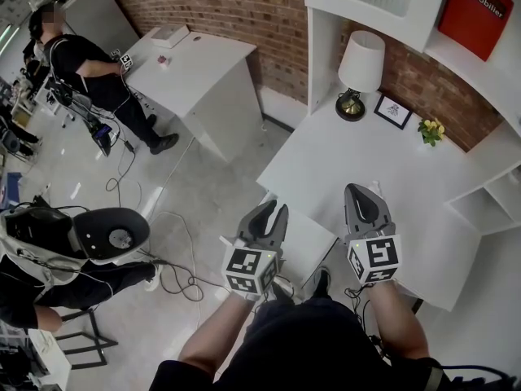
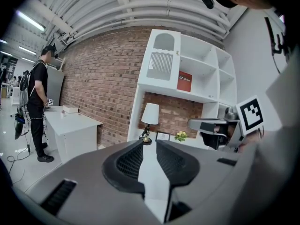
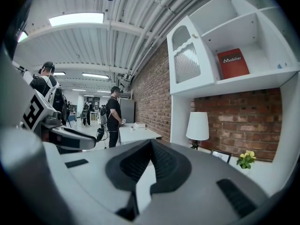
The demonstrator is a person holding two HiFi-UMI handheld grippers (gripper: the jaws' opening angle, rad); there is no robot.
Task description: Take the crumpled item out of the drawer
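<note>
Forearms and a dark-clothed lap fill the bottom of the head view, each hand carrying a grey plastic gripper with a black-and-white marker cube. Left claw [image 1: 274,208] hovers beside the near corner of the white table [image 1: 326,157], jaws a little apart with nothing between them; in its own view only table top shows through the gap. Right claw [image 1: 363,191] hangs over the table's near edge, jaws together at the tips and empty. Both carry dark pads with a fine grid texture, set in curved recesses.

No view shows the crumpled item, so its place relative to either claw cannot be told. A flat white panel [image 1: 305,235] juts out below the table edge between the claws; whether it is the drawer I cannot tell.

At the table's back stand a lamp [image 1: 361,63] with a tapered white shade and brassy base, a small framed picture [image 1: 393,111] and yellow flowers [image 1: 431,129], against a rough red brick wall [image 1: 244,6]. A white shelf unit [image 1: 324,55] above holds a red book [image 1: 476,10].

Only the head view gives the floor with loose cables [image 1: 175,275] and a person [image 1: 89,68] at a second white table [image 1: 191,63] seen from above. Each gripper view catches the other gripper side-on and a ribbed white ceiling [image 3: 140,13], which the head view lacks
</note>
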